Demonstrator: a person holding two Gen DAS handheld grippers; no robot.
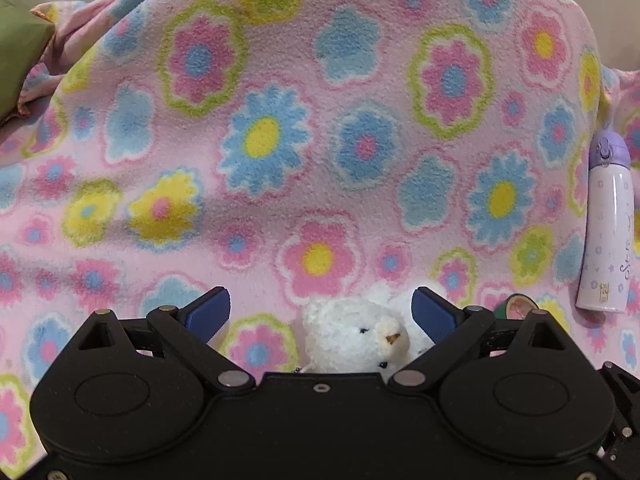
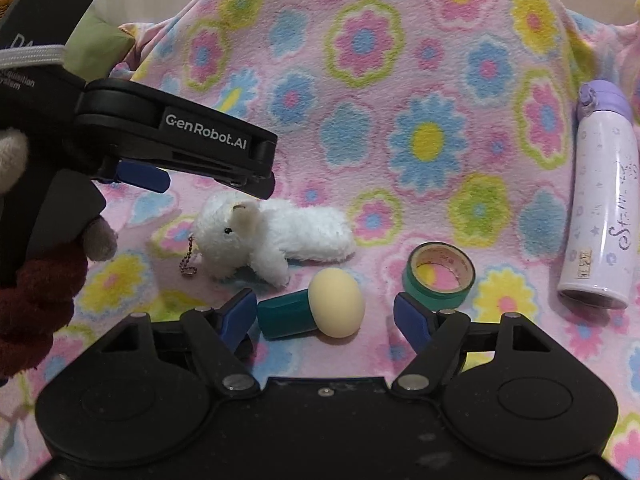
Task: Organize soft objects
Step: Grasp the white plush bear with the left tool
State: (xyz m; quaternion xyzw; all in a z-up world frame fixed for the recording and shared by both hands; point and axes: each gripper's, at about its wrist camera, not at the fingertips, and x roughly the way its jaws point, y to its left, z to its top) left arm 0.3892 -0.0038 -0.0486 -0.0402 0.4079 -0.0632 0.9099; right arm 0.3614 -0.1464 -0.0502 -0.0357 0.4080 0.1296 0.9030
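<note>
Pink fleece blanket with blue, yellow and green flowers covers the whole surface under both tools.

From the left wrist camera, the left gripper has its two blue fingers wide apart, and they press on nothing. A small white plush bear lies between them, close to the body of the tool, with its face turned to the camera. It touches neither pad as far as I can see. Just beyond the right finger of this tool a roll of green tape shows a little. Farther to the right a lilac bottle lies on the blanket. At the far left edge there is a green cushion.

From the right wrist camera, the right gripper stands about half open and holds nothing. Between its fingers lies a teal stamp-like toy with a cream round head; the left finger is just beside the teal end, and whether it touches I cannot tell. The right finger is apart from the cream head. The green tape lies just ahead of the right finger, and the lilac bottle is well to the right. Ahead and to the left, the white bear lies on its side with a little ball chain beside it. The left gripper hangs over the bear's head, held by a hand in a knitted glove.
</note>
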